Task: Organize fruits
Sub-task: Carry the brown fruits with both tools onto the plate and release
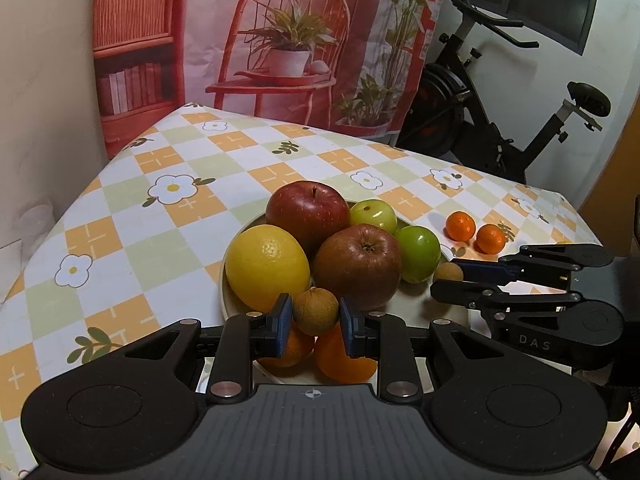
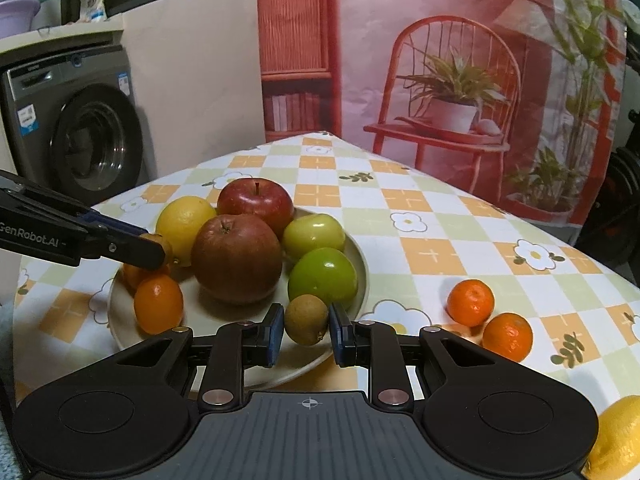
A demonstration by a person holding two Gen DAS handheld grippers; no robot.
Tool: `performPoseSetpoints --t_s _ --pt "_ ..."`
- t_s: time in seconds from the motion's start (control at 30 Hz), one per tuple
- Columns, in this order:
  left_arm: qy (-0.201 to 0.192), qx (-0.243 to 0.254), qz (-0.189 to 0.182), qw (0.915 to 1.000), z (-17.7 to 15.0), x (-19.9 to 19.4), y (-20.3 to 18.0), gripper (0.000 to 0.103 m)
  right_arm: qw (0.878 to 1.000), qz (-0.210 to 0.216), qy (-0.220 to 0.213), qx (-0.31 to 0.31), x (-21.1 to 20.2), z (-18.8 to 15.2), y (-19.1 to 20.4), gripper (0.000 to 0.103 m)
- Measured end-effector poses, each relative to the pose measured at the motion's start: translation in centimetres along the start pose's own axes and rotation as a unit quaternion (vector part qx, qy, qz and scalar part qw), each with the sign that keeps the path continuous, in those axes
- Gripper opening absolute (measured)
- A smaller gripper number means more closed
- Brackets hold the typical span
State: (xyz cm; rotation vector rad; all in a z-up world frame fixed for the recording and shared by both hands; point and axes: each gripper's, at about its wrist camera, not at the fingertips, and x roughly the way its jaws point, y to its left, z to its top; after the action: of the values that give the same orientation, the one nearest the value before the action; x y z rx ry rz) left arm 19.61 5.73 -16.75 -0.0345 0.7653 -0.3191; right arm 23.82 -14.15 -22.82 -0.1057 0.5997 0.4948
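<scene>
My left gripper [image 1: 316, 316] is shut on a small brown round fruit [image 1: 316, 311], held just above the near side of a cream plate [image 1: 223, 284]. The plate carries a red apple [image 1: 307, 216], a darker apple [image 1: 357, 266], a yellow citrus [image 1: 266, 266], two green fruits [image 1: 418, 254] and oranges [image 1: 344, 360]. My right gripper [image 2: 306, 326] is shut on another small brown fruit [image 2: 306, 319] over the plate's [image 2: 362, 276] near rim. Each gripper shows in the other view: the right gripper [image 1: 446, 278] and the left gripper [image 2: 158, 250].
Two tangerines [image 2: 470, 302] [image 2: 507, 336] lie on the checked tablecloth [image 2: 432, 220] right of the plate, and a lemon [image 2: 616, 440] sits at the near right corner. A washing machine [image 2: 80, 128] stands off the table's left, an exercise bike [image 1: 520, 120] behind its right.
</scene>
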Motion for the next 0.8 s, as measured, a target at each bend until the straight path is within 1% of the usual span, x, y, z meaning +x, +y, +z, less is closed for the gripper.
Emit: performPoseSetpoints --t_s 0.33,0.8 --pt "0.0 0.003 0.001 1.0 -0.07 0.09 -0.13 0.028 1.0 -0.003 0.001 -0.001 0.07 -0.18 -0.07 0.022" --pt "0.001 -0.001 0.017 0.9999 0.07 0.0 -0.11 0.028 1.0 -0.008 -0.01 0.009 -0.76 -0.18 -0.6 0.025"
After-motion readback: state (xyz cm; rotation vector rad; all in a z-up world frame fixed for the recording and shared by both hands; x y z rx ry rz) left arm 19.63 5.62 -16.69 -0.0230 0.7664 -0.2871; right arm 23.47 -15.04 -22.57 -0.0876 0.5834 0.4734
